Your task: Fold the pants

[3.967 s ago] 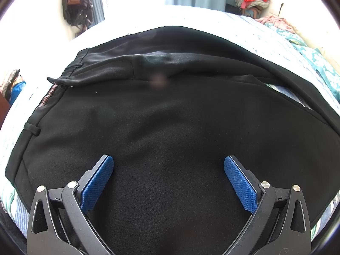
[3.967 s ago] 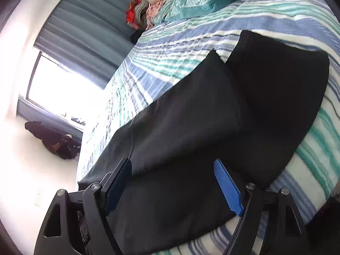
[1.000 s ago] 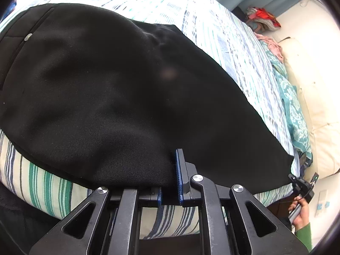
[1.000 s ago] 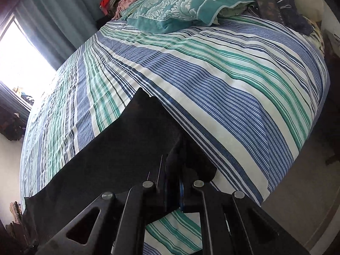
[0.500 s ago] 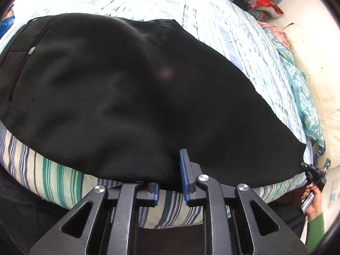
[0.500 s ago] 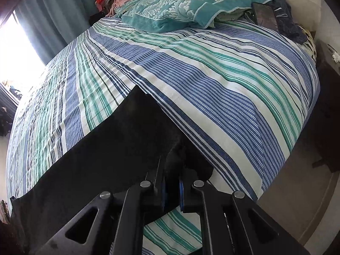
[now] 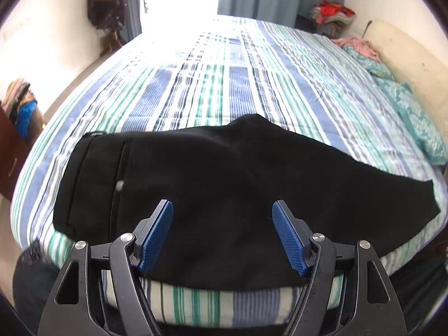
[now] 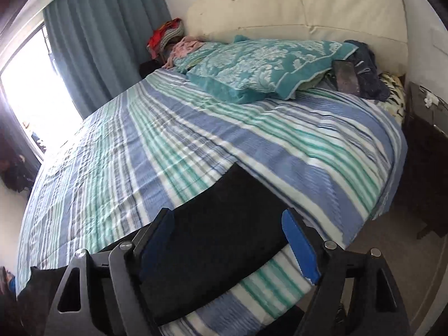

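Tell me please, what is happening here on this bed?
A person is folding black pants on a striped bed, with a hand-held gripper in each hand. The pants lie flat along the near edge, one leg laid over the other. The left hand-held gripper and the right hand-held gripper have just been opening; both now stand open above the cloth, holding nothing. The next fold has not begun.

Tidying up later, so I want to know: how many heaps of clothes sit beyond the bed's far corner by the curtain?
1: a red and grey heap of clothes, in the corner beside the blue-grey curtain. Others may be hidden.
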Demonstrator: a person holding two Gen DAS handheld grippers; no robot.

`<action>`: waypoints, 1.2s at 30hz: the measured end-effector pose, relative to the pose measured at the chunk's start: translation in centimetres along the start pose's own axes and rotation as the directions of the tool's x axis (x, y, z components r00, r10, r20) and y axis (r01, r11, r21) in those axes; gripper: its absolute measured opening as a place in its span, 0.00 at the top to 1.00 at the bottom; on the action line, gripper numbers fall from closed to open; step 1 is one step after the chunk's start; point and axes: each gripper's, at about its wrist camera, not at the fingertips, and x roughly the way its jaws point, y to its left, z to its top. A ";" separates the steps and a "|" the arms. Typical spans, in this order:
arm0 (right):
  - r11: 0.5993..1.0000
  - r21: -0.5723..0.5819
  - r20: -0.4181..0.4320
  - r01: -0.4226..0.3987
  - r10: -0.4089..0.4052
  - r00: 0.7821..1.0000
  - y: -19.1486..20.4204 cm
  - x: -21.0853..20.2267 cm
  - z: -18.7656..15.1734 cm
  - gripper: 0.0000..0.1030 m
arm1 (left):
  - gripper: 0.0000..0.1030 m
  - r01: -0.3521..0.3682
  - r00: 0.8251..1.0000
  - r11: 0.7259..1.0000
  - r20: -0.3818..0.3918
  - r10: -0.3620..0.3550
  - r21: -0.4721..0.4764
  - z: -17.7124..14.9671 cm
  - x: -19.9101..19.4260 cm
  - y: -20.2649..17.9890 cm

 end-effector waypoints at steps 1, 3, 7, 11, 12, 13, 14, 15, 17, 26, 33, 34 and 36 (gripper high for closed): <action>0.998 -0.029 -0.028 -0.049 0.049 0.998 1.7 0.4 -0.8 0.23 | 0.29 -0.029 0.999 0.999 -0.017 0.030 0.033 0.1 1.5 -0.3; 0.986 -0.090 -0.094 -0.142 0.134 0.987 5.2 1.2 -3.1 0.23 | 0.37 -0.108 0.990 0.991 -0.078 0.113 0.076 0.0 4.0 -0.1; 0.939 -0.230 -0.210 -0.255 0.208 0.955 10.9 3.3 -8.7 0.23 | 0.50 -0.195 0.976 0.977 -0.115 0.185 -0.082 -2.0 5.1 5.3; 0.924 -0.314 -0.290 -0.220 0.127 0.948 11.7 6.0 -12.7 0.21 | 0.58 -0.160 0.982 0.979 -0.121 0.145 -0.124 -1.8 3.7 6.1; 0.920 -0.326 -0.278 -0.218 0.127 0.952 11.7 5.9 -12.7 0.19 | 0.45 -0.185 0.979 0.976 -0.112 0.172 -0.113 -1.6 3.3 5.7; 0.921 -0.319 -0.290 -0.224 0.130 0.948 11.7 6.0 -12.6 0.17 | 0.30 -0.189 0.980 0.976 -0.084 0.181 -0.106 -1.5 2.6 5.2; 0.924 -0.305 -0.295 -0.232 0.140 0.945 11.4 6.1 -12.6 0.17 | 0.25 -0.162 0.986 0.982 -0.046 0.159 -0.100 -1.4 1.8 4.6; 0.925 -0.296 -0.293 -0.238 0.150 0.944 11.2 6.1 -12.6 0.17 | 0.20 -0.123 0.992 0.988 -0.016 0.123 -0.087 -1.1 1.4 3.9; 0.927 -0.285 -0.288 -0.243 0.159 0.944 10.9 6.0 -12.6 0.16 | 0.18 -0.058 0.998 0.998 0.001 0.058 -0.040 0.0 1.6 2.2; 0.911 -0.338 -0.277 -0.238 0.145 0.950 12.2 6.2 -13.0 0.06 | 0.18 -0.129 0.988 0.988 -0.094 0.122 -0.081 5.3 9.9 3.0; 0.899 -0.349 -0.274 -0.264 0.171 0.946 12.0 6.0 -13.2 0.03 | 0.07 -0.174 0.981 0.985 -0.090 0.172 -0.012 4.0 11.8 2.5; 0.898 -0.348 -0.276 -0.268 0.175 0.945 12.1 6.1 -13.2 0.02 | 0.07 -0.176 0.981 0.984 -0.080 0.175 -0.015 3.7 11.6 2.5; 0.897 -0.345 -0.279 -0.275 0.182 0.943 12.1 6.1 -13.2 0.01 | 0.06 -0.174 0.982 0.984 -0.072 0.172 -0.022 3.4 11.5 2.6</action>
